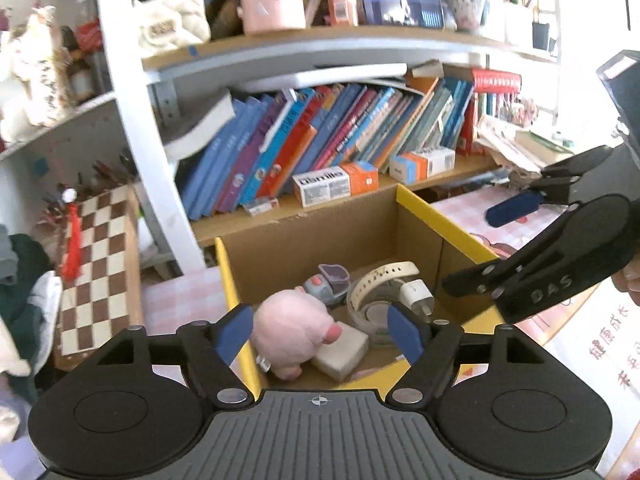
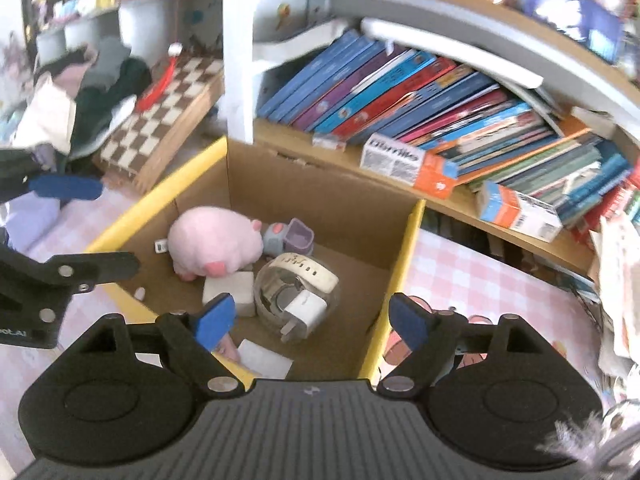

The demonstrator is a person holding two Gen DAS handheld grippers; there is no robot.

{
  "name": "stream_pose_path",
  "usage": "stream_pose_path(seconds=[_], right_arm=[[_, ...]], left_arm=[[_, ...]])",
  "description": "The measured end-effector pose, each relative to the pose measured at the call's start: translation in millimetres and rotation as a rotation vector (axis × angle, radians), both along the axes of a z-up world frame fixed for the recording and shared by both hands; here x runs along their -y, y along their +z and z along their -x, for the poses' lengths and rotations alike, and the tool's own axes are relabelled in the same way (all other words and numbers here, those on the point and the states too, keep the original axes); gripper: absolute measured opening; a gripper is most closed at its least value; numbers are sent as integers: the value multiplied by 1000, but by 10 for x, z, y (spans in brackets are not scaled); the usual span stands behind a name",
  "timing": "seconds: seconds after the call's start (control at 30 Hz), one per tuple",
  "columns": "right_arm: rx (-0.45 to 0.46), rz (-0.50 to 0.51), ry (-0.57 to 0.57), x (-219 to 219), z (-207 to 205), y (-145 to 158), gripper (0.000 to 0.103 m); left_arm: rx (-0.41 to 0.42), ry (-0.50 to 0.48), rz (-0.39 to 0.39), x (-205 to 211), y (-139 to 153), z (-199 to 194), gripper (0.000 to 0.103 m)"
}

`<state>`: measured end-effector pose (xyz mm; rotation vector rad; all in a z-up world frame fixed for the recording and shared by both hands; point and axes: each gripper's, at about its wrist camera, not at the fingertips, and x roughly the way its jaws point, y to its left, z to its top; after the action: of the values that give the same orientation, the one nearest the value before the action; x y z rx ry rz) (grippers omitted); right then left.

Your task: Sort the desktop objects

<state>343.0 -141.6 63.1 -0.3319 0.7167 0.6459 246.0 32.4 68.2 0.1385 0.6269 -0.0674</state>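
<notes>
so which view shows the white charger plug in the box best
The right wrist view: the white charger plug lies in the open, prongs visible, resting on the clear round container under the watch band. In the left wrist view the plug is smaller and sits close beside the left tool's blue pad.

The left gripper (image 1: 320, 330) points forward and downward, its two blue-padded fingers (image 1: 236, 330) spread wide with nothing pinched between them. The right gripper (image 2: 310, 320) is tilted down in much the same way, its blue-padded fingers (image 2: 408, 322) likewise parted and gripping nothing. Each shows in the other's view: the right gripper (image 1: 516, 240) reaches in from the right edge of the left wrist view, and the left gripper (image 2: 76, 224) enters from the left edge of the right wrist view, so the two are side by side, close but apart.
</notes>
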Motion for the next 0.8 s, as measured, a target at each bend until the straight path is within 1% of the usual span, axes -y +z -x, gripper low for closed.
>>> stream_pose_path(seconds=[0.07, 0.2, 0.37, 0.47, 0.6, 0.73, 0.8], right_arm=[[18, -19, -24, 72, 128, 50, 84], [58, -48, -70, 188, 408, 114, 87], [91, -88, -128, 327, 811, 140, 91], [97, -109, -159, 398, 1073, 116, 93], [115, -106, -181, 443, 1382, 47, 95], [138, -77, -199, 448, 1675, -68, 96], [136, -66, -208, 448, 1809, -142, 96]], left_arm=[[13, 11, 7, -16, 36, 129, 77], [40, 41, 22, -32, 82, 386, 83], [65, 71, 25, 2, 82, 727, 84], [70, 74, 25, 20, 60, 921, 87], [62, 75, 27, 32, 6, 1148, 87], [48, 75, 27, 56, -84, 1334, 88], [37, 76, 30, 77, -133, 1418, 88]])
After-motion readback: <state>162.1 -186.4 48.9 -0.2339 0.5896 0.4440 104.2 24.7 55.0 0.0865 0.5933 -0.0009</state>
